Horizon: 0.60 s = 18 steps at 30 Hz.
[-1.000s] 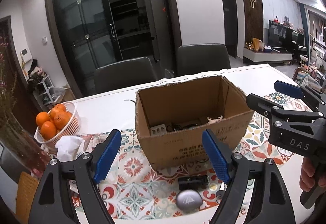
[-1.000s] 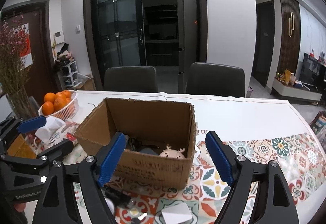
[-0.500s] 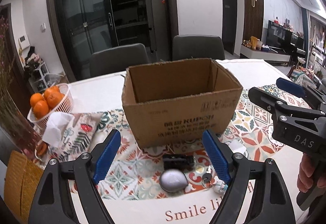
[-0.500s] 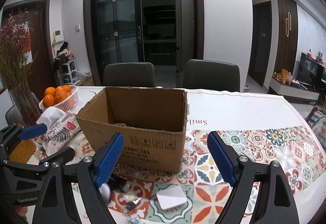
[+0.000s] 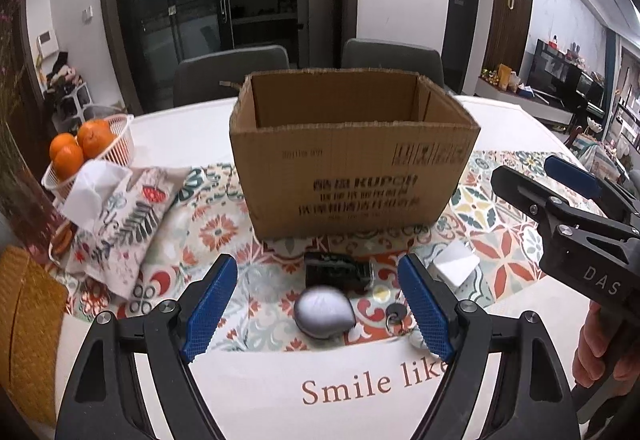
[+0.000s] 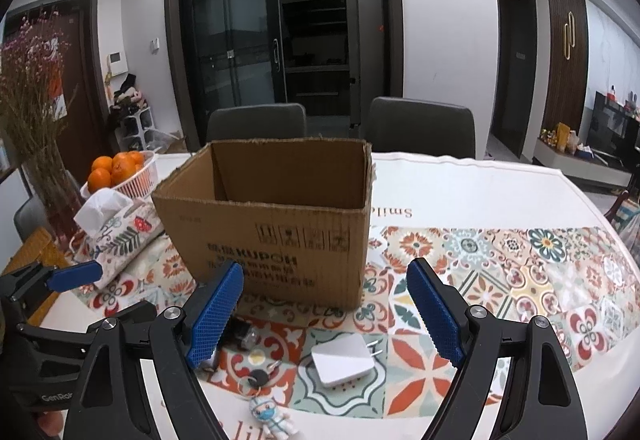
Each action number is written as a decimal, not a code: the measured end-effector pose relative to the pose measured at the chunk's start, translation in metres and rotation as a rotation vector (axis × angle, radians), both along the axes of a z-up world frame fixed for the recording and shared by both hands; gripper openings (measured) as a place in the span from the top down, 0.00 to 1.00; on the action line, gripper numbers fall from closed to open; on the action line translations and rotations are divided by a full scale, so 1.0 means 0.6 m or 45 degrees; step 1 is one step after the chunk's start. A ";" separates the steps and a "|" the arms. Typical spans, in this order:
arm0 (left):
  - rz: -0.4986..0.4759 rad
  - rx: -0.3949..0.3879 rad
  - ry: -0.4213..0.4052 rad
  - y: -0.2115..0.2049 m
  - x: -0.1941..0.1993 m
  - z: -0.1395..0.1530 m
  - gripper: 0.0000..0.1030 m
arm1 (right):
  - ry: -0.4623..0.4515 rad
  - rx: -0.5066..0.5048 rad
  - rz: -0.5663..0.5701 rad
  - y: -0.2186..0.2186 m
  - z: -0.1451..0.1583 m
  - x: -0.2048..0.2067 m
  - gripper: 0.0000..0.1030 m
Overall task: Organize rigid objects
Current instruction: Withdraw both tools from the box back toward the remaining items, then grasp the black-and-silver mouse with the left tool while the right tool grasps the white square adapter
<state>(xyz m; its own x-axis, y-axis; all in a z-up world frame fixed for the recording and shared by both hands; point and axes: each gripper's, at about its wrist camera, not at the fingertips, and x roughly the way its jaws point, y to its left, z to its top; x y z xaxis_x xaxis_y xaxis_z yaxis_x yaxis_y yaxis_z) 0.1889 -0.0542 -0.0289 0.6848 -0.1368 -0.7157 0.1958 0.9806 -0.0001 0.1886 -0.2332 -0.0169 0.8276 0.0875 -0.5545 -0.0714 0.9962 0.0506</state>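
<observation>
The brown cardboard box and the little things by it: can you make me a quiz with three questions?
1. True or false: the white square charger plug lies inside the brown cardboard box.
2. Which fruit fills the white plastic basket? A apples, B oranges, C bananas.
3. Fill in: the silver teardrop-shaped gadget lies between the blue pads of the ____ tongs.

Key: 1 false, it lies on the patterned tablecloth in front of the box; 2 B; 3 left.
</observation>
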 end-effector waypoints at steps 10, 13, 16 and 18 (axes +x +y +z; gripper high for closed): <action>-0.002 0.026 0.079 -0.002 -0.003 -0.042 0.20 | 0.058 -0.009 0.005 0.003 -0.041 -0.007 0.18; 0.000 0.017 0.105 -0.002 0.000 -0.053 0.20 | 0.087 0.007 0.002 -0.001 -0.055 -0.004 0.18; 0.005 0.020 0.119 -0.004 0.002 -0.062 0.20 | 0.115 0.025 0.000 -0.005 -0.068 -0.002 0.18; 0.011 0.016 0.130 -0.004 0.004 -0.068 0.20 | 0.132 0.031 -0.004 -0.007 -0.077 -0.001 0.18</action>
